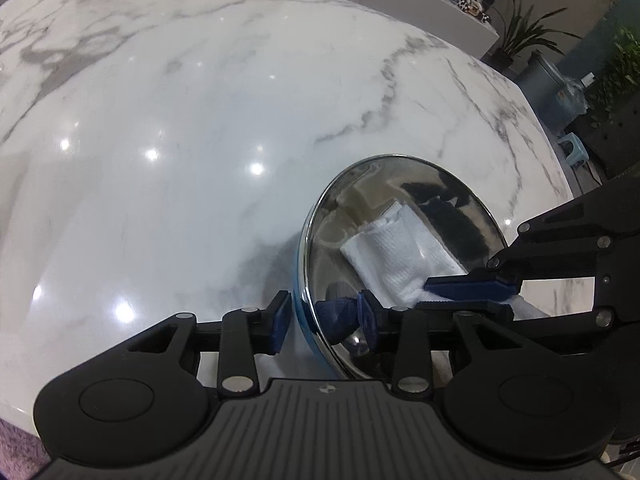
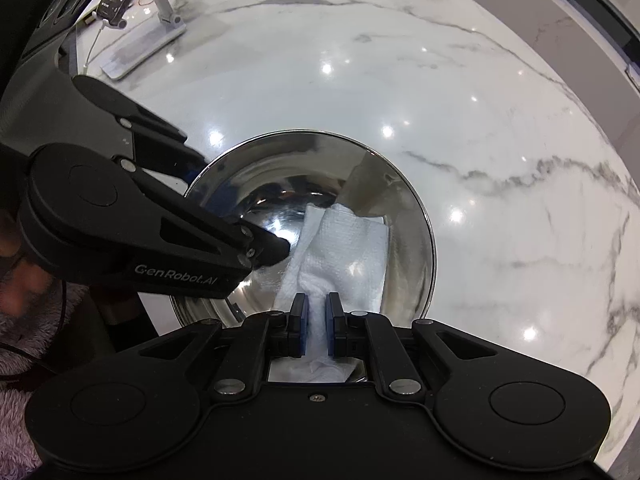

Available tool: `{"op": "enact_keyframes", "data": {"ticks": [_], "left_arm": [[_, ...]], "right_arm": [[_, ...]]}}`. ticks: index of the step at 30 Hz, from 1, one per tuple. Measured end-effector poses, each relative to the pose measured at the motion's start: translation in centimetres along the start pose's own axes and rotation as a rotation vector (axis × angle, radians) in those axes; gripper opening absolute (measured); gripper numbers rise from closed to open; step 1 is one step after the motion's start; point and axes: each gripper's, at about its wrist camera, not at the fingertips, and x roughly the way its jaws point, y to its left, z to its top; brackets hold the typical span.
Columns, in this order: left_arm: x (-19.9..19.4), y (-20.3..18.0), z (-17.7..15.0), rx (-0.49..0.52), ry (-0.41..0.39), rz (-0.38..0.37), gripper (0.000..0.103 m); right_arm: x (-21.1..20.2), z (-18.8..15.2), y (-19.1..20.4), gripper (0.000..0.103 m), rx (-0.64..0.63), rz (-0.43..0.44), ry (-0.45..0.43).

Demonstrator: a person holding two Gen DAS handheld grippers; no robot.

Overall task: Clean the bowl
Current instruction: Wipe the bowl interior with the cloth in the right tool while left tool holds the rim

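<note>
White marble counter (image 1: 180, 120) carries one steel bowl (image 1: 316, 216) holding one folded paper towel (image 1: 396, 248). My left gripper (image 1: 324, 316) straddles the bowl's rim, pads not pressing; my right gripper (image 2: 317, 312) pinches the towel.

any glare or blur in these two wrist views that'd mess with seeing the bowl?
Left wrist: ceiling-light hotspots on the marble countertop; the steel bowl mirrors the scene; paper towel is sharp; strong fisheye bend. Right wrist: same hotspots, glare inside the bowl, and a blurred hand at the left edge.
</note>
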Motion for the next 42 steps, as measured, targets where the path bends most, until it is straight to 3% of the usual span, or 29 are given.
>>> {"op": "enact_keyframes", "data": {"ticks": [2, 7, 13, 16, 22, 28, 31, 35, 42], "left_arm": [[-0.1, -0.1, 0.2, 0.011, -0.004, 0.006, 0.024], [-0.3, -0.3, 1.0, 0.037, -0.013, 0.038, 0.017], [-0.2, -0.8, 1.4, 0.074, -0.029, 0.07, 0.016], [-0.3, -1.1, 1.5, 0.1, -0.035, 0.084, 0.016], [-0.4, -1.4, 1.4, 0.135, -0.041, 0.096, 0.016], [-0.4, -1.4, 1.5, 0.132, -0.039, 0.089, 0.014], [-0.3, -1.5, 1.5, 0.119, -0.026, 0.09, 0.017], [0.0, -1.5, 0.7, 0.095, 0.039, 0.06, 0.03], [-0.4, -1.3, 0.1, 0.088, 0.06, 0.04, 0.025]], "right_arm": [[0.0, 0.0, -0.1, 0.007, 0.013, 0.002, -0.005], [0.6, 0.2, -0.5, 0.007, 0.046, 0.012, -0.01], [0.8, 0.3, -0.4, 0.008, 0.149, 0.179, -0.041], [1.0, 0.5, -0.2, 0.008, 0.15, 0.199, -0.041], [0.7, 0.7, 0.2, 0.008, 0.037, 0.136, 0.019], [0.9, 0.6, 1.8, 0.007, -0.144, -0.089, 0.049], [1.0, 0.6, 1.9, 0.007, -0.145, -0.096, 0.046], [0.9, 0.6, 1.1, 0.007, -0.105, -0.074, 0.037], [0.9, 0.6, 0.2, 0.007, -0.069, -0.052, 0.027]]}}
